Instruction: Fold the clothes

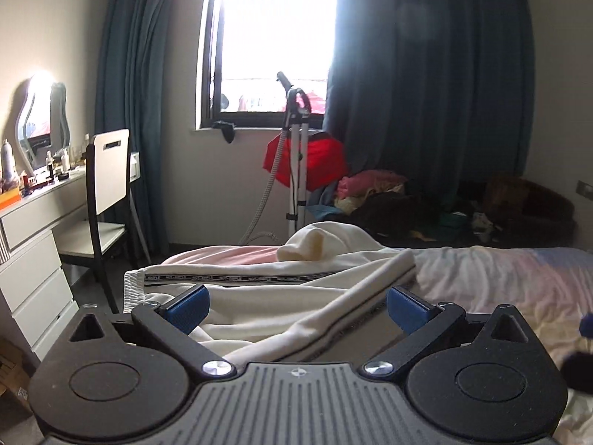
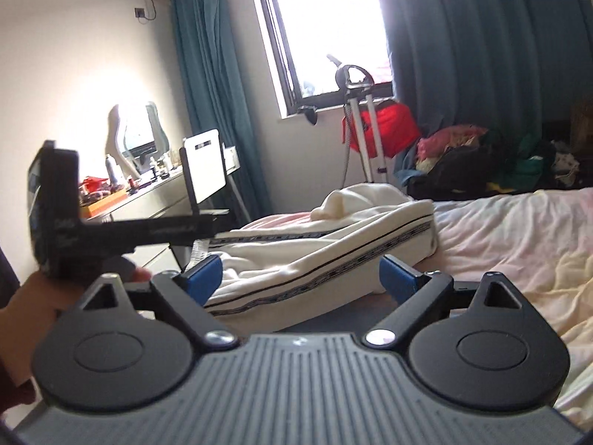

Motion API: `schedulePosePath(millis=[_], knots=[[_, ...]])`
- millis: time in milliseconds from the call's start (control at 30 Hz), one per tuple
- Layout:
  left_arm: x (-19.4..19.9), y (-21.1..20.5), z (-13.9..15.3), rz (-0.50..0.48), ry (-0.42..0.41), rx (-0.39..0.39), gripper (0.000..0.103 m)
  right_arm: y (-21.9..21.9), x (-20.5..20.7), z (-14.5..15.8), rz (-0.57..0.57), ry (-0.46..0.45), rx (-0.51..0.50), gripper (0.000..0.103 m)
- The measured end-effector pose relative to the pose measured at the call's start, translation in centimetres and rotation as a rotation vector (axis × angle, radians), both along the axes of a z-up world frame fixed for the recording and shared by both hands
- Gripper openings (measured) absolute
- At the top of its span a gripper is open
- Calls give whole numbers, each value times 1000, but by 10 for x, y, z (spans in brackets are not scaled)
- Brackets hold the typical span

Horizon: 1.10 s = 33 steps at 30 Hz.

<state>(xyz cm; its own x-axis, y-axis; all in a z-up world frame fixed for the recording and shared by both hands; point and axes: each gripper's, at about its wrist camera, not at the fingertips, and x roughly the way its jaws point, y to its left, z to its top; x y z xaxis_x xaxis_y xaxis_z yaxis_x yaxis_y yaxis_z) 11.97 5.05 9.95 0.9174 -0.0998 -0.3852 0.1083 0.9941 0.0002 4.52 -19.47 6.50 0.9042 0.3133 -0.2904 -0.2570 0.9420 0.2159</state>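
Observation:
Cream track pants [image 1: 259, 296] with a black lettered side stripe lie loosely bunched on the bed, one leg thrown diagonally over the rest. They also show in the right wrist view [image 2: 315, 256]. My left gripper [image 1: 296, 306] is open, its blue pads [image 1: 187, 306] wide apart on either side of the diagonal leg, not gripping it. My right gripper [image 2: 302, 276] is open too, with the striped leg lying between its blue pads [image 2: 398, 276]. The left gripper's body [image 2: 59, 222] and the hand holding it show at the left of the right wrist view.
The bed [image 1: 500, 289] has a rumpled pale pink sheet. Beyond its far edge stand a garment steamer [image 1: 296, 155], a red bag [image 1: 318, 163] and a pile of clothes [image 1: 389, 193]. A white chair [image 1: 107, 185] and dresser [image 1: 33, 222] stand at the left.

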Motion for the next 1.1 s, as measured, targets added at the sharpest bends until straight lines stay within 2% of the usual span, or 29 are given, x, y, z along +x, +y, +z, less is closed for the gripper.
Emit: schedulePosePath(millis=[133, 267, 400, 533, 600, 867, 1000, 1100], knots=[[-52, -20, -4, -49, -65, 30, 103, -16, -16, -5, -135, -96, -35, 93], [-85, -34, -15, -85, -92, 90, 103, -33, -26, -16, -191, -204, -20, 93], [-96, -38, -28, -96, -70, 113, 103, -43, -25, -27, -228, -220, -48, 93], [-89, -37, -37, -86, -55, 121, 103, -58, -14, -41, -228, -197, -36, 93], [-79, -40, -43, -83, -45, 115, 103, -66, -9, -49, -232, -171, -30, 93], [-3, -81, -114, -77, 37, 167, 103, -107, -3, -75, -293, -99, 36, 93], [56, -117, -141, -104, 75, 198, 102, -117, 5, -88, -391, -84, -32, 93], [105, -147, -149, -109, 64, 207, 101, -129, 24, -103, -431, -18, -9, 93]])
